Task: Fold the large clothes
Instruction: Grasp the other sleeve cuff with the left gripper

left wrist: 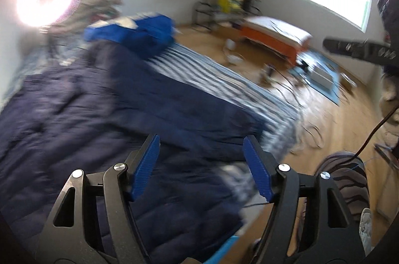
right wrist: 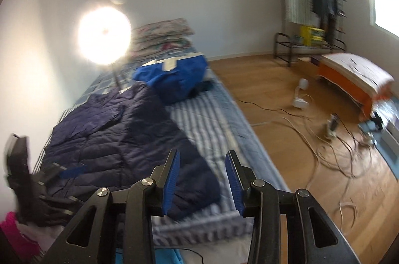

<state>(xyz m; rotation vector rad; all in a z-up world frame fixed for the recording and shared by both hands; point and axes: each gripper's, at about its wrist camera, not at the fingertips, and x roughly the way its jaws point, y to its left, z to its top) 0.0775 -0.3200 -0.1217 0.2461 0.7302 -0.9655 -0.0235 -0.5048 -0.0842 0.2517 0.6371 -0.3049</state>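
Note:
A large dark navy quilted jacket (right wrist: 119, 139) lies spread flat on a blue-and-white striped mattress (right wrist: 214, 114), one sleeve folded across its chest. It also fills the left wrist view (left wrist: 99, 114). My left gripper (left wrist: 200, 146) is open and empty, just above the jacket's lower part. My right gripper (right wrist: 202, 161) is open and empty, above the jacket's hem near the mattress's foot. The left gripper (right wrist: 22, 176) shows blurred at the right wrist view's left edge.
A bright blue jacket (right wrist: 174, 76) lies crumpled beyond the navy one, with folded bedding (right wrist: 162, 34) and a ring light (right wrist: 104, 32) behind. The wood floor (right wrist: 286, 151) right of the mattress holds loose cables, an orange bench (right wrist: 354, 79) and a clothes rack (right wrist: 311, 22).

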